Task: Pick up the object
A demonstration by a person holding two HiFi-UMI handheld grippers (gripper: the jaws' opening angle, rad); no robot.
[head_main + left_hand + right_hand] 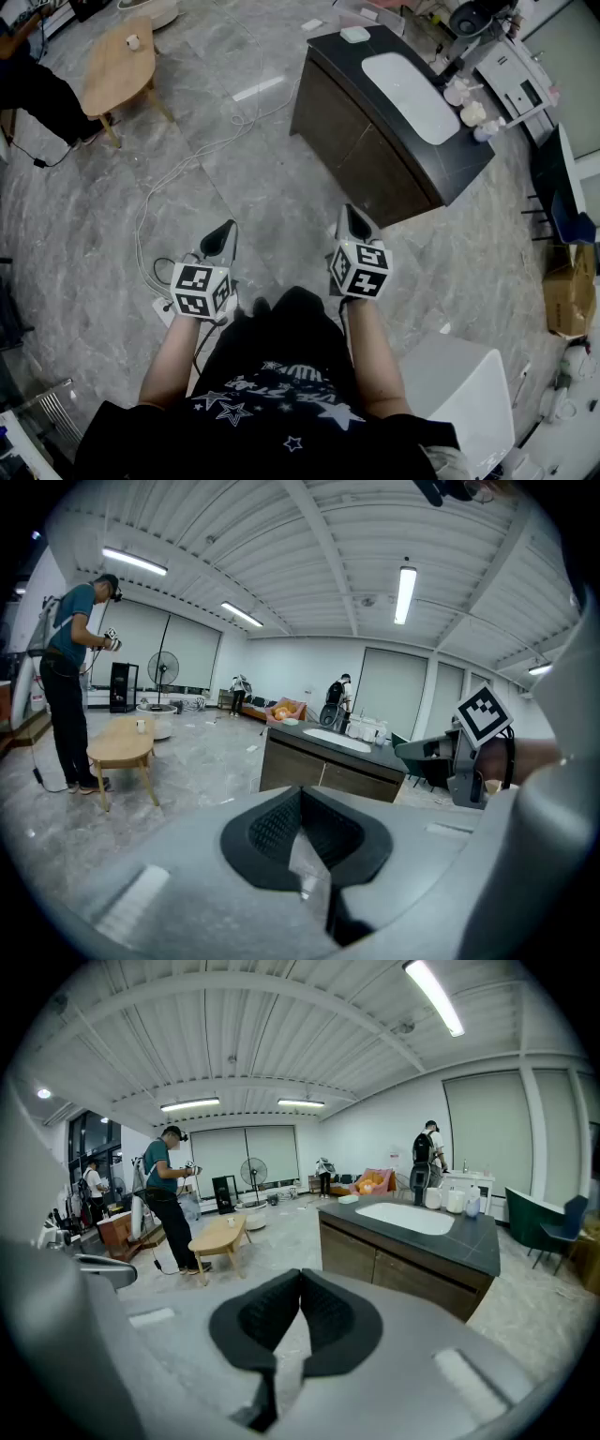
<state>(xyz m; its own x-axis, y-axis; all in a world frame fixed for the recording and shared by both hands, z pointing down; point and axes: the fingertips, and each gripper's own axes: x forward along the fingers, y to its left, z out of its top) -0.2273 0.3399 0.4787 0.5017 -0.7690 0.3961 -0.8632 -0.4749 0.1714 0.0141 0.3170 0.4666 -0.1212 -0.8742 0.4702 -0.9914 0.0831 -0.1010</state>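
Nothing in view stands out as the object to pick up. In the head view my left gripper [227, 229] and right gripper [349, 214] are held side by side at waist height over the grey marble floor [262, 197], both pointing forward. In its own view the left gripper [300, 793] has its black pads pressed together at the tips with nothing between them. The right gripper [300, 1277] is shut the same way and holds nothing. The right gripper with its marker cube [483, 715] also shows at the right of the left gripper view.
A dark counter [375, 141] with a white sink [410, 94] stands ahead to the right. A wooden table [117, 64] bearing a small white cup [132, 41] is far left, a person [67, 682] beside it. Cables [178, 169] trail across the floor. A white cabinet [464, 389] stands close right.
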